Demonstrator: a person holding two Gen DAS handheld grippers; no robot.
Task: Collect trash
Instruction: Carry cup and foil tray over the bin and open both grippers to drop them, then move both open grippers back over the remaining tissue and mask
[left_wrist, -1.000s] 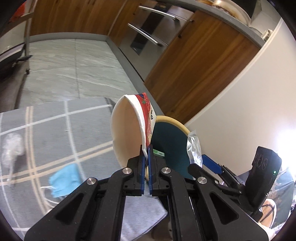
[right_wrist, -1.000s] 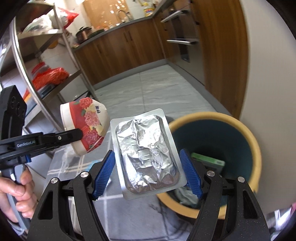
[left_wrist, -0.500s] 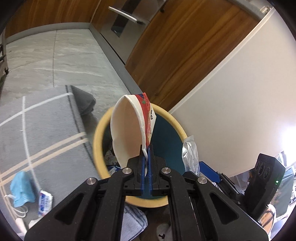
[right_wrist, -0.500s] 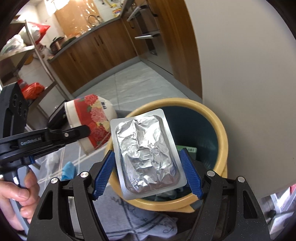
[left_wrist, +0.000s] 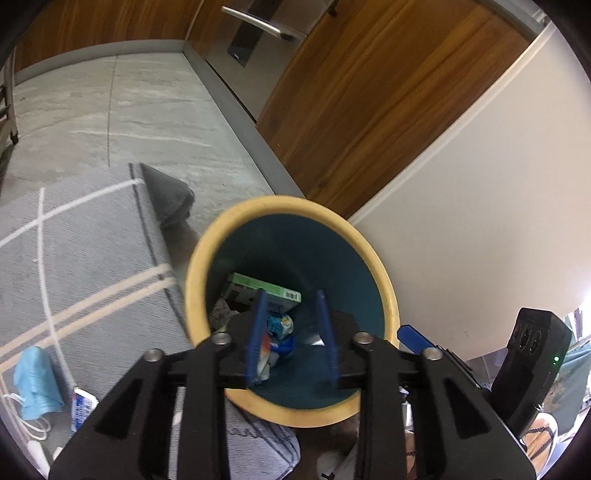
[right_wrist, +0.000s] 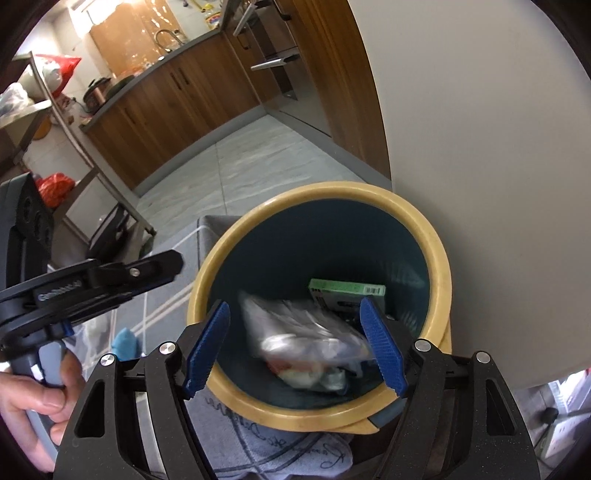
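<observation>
A round bin with a yellow rim (left_wrist: 384, 291) (right_wrist: 439, 266) and dark teal inside stands on the floor by a white wall. My left gripper (left_wrist: 293, 334) is open and empty right above its mouth. My right gripper (right_wrist: 295, 345) is open and empty above the bin's near rim. A foil tray (right_wrist: 303, 328), blurred, lies inside the bin over other trash. A green box (left_wrist: 264, 290) (right_wrist: 347, 287) and a crumpled blue-white wrapper (left_wrist: 279, 326) lie in the bin. The red-flowered paper bowl is hard to make out inside.
A grey rug with white stripes (left_wrist: 85, 266) lies left of the bin. On it lie a blue face mask (left_wrist: 35, 384) and a small wrapper (left_wrist: 82, 404). A grey cloth (right_wrist: 280, 450) lies by the bin's base. Wooden cabinets (left_wrist: 369, 92) and a metal shelf (right_wrist: 74, 147) stand behind.
Both grippers opened over the bin. The paper bowl left my left gripper and the foil tray left my right gripper; both dropped into the bin.
</observation>
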